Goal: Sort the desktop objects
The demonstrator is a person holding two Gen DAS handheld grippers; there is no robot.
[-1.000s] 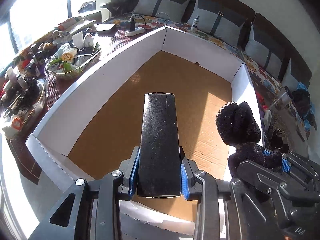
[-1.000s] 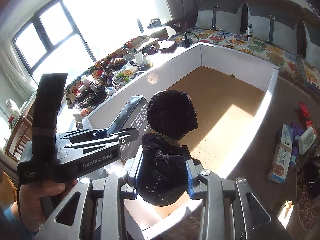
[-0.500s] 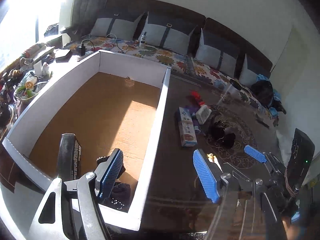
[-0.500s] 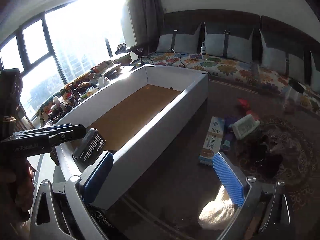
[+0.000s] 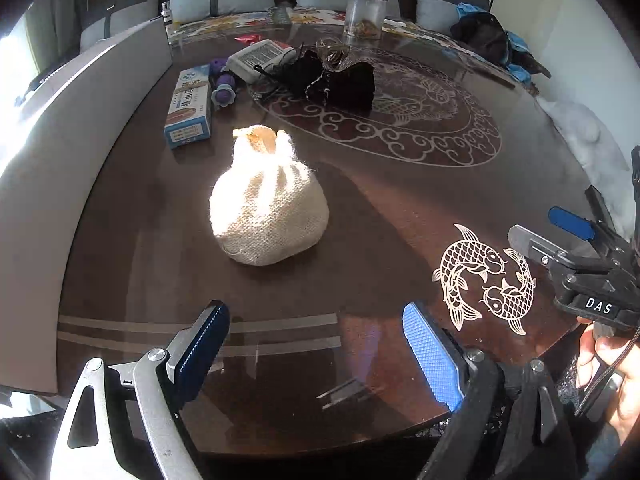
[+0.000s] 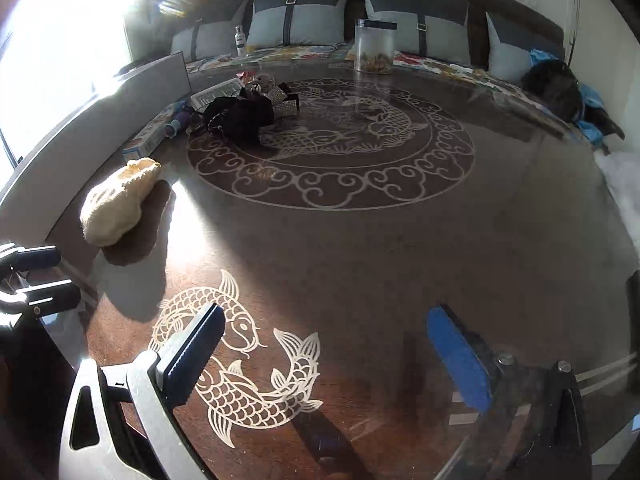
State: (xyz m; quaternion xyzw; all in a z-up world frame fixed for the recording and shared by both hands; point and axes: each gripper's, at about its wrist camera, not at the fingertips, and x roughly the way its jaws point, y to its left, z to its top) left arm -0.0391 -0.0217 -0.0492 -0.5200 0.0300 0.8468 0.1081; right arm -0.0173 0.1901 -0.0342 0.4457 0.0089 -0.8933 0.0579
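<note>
The left tool (image 5: 316,344) hangs over the near edge of the tabletop (image 5: 380,208), its jaws opening wide with nothing between them but bare dark wood. Straight ahead of it, a little beyond its fingertips and not touching them, a cream knitted pouch (image 5: 268,208) sits upright on the tabletop, its gathered neck pointing away from the tool.

The right tool (image 6: 324,344) has its jaws spread as far as they go and holds nothing; beneath it lies a pair of pale inlaid fish (image 6: 240,364). From this tool the knitted pouch (image 6: 116,204) lies well off to the left and farther in, close to the wall of a big white box (image 6: 80,120) that stands along the tabletop's left side.

Farther in, near the large round fish pattern at the tabletop's middle, the other things lie in a cluster: a blue and white carton (image 5: 188,108) beside the box wall, a small purple toy (image 5: 224,88) touching it, a white packet (image 5: 256,58), and a black fabric heap (image 5: 340,80). A clear jar (image 6: 374,46) stands at the far edge. Behind the tabletop runs a sofa with grey cushions (image 6: 300,20).
</note>
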